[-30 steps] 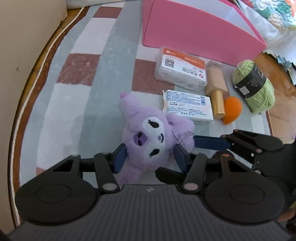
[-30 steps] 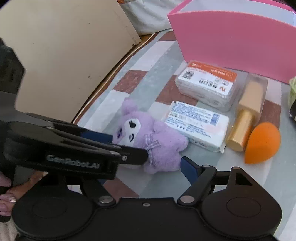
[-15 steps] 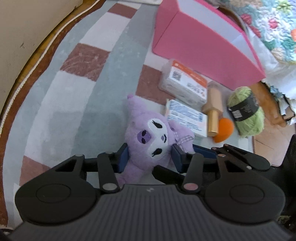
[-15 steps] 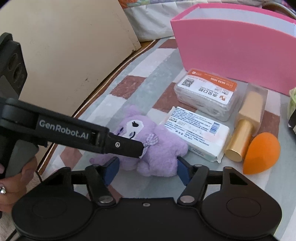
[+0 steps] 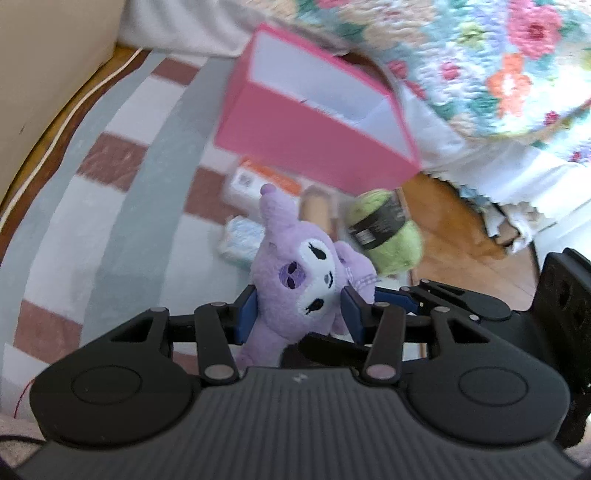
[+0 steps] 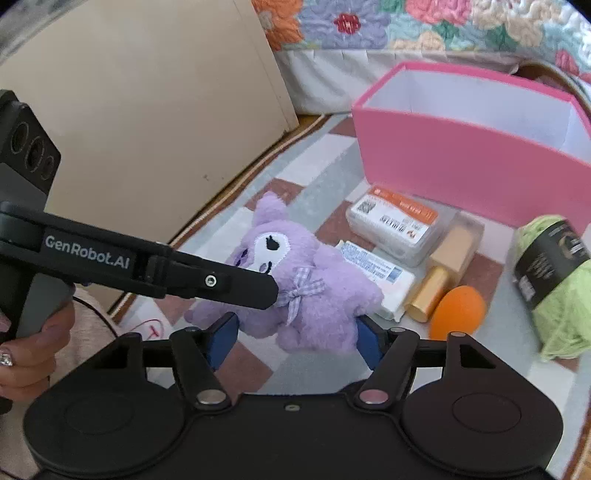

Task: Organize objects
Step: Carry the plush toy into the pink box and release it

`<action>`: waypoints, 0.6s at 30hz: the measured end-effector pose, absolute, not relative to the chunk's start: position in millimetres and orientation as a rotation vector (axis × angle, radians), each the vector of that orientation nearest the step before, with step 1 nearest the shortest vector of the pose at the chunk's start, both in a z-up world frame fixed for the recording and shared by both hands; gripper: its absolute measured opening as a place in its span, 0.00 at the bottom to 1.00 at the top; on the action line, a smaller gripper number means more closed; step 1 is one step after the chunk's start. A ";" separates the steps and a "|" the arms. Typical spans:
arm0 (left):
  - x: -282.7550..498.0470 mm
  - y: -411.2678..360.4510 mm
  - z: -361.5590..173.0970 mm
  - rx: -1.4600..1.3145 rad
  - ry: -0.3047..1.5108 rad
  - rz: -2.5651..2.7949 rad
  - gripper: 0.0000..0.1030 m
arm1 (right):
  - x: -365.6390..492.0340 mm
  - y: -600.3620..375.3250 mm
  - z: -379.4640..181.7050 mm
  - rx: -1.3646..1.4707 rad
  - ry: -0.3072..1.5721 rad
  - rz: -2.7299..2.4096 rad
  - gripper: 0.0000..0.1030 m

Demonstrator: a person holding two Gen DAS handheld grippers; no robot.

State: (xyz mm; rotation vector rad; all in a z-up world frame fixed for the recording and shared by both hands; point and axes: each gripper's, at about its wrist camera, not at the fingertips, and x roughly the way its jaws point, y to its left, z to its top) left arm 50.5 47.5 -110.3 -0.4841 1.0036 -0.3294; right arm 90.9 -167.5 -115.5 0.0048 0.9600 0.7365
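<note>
A purple plush toy (image 5: pixel 295 273) hangs above the striped rug (image 5: pixel 122 206). My left gripper (image 5: pixel 298 312) is shut on its head, one blue pad against each cheek. From the right wrist view, the plush toy (image 6: pixel 317 295) has a left gripper finger (image 6: pixel 221 280) lying across its face. My right gripper (image 6: pixel 295 338) flanks the lower body from below. Its jaws are opening, and both pads touch the toy's sides. Behind stands an open pink box (image 6: pixel 461 173) with a white inside.
On the rug before the box lie an orange-labelled clear case (image 6: pixel 399 221), a white packet (image 6: pixel 376 273), a gold-capped bottle (image 6: pixel 443 273), an orange sponge (image 6: pixel 458 310) and green yarn (image 6: pixel 554 295). A beige panel (image 6: pixel 147 110) stands left, a flowered quilt (image 6: pixel 406 22) behind. A hand (image 6: pixel 29 350) grips the left handle.
The left gripper closed on the plush's head. Both grippers then rose and carried the toy up off the rug. The pink box's open top has come into view.
</note>
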 end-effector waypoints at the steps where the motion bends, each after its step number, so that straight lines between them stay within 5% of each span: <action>1: 50.8 44.5 -102.4 -0.474 0.994 -0.338 0.45 | 89.4 -171.3 -107.3 0.000 0.943 0.736 0.73; 18: 98.6 -17.8 33.9 -0.282 0.794 -0.401 0.46 | 118.1 -214.8 15.7 -0.065 0.728 0.674 0.73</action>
